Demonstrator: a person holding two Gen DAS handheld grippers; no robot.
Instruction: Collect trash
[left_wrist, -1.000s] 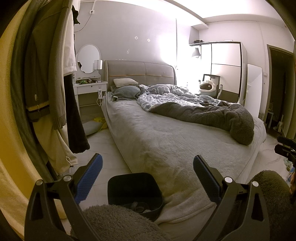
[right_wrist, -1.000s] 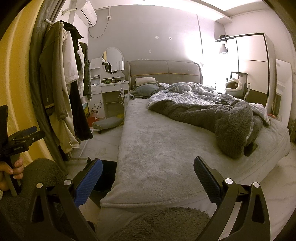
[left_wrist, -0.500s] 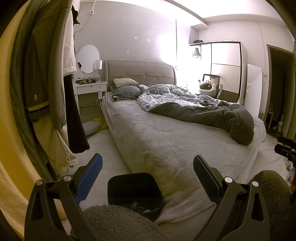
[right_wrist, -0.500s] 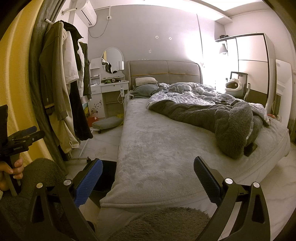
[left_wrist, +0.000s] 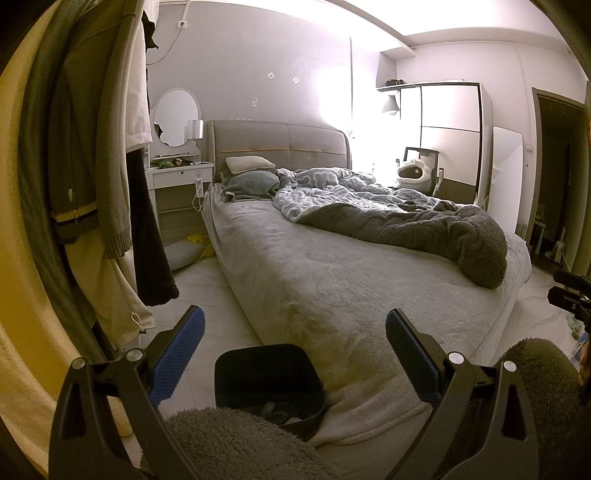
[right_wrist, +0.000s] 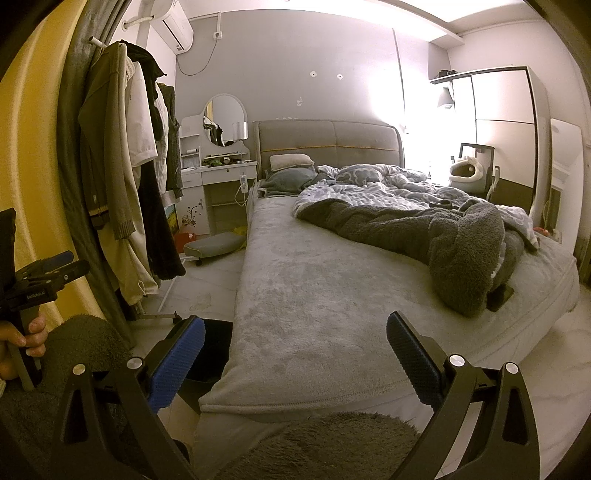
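**Both tongs wide and empty at the foot of the bed**

While both cameras look along a large bed covered in a grey plush sheet (left_wrist: 332, 280), the left tongs (left_wrist: 293, 354) stand wide apart with nothing between their blue ribbed pads. Directly between and below them, a black square plastic trash bin (left_wrist: 266, 380) sits on the pale tiled floor (left_wrist: 207, 288), touching the hanging corner of the sheet. A few small dark pieces lie in its bottom; what they are cannot be told.

From the right wrist view, the right tongs (right_wrist: 295, 354) are likewise spread wide and hold nothing. Only a dark edge of the bin (right_wrist: 216, 347) shows there, just behind the left-hand pad and beside the bed's corner. At the far left of that view, a hand (right_wrist: 18, 341) grips the handle of the left tool.

On the bed, a rumpled dark grey fleece blanket (left_wrist: 436, 232) lies over a blue-and-white patterned duvet (left_wrist: 332, 188), near two pillows at the padded headboard. A rack of hanging coats and jackets (right_wrist: 122, 192) stands to the left, and a white dressing table with an oval mirror (right_wrist: 221, 166) is beside the headboard. Grey fuzzy fabric fills the bottom of both views.
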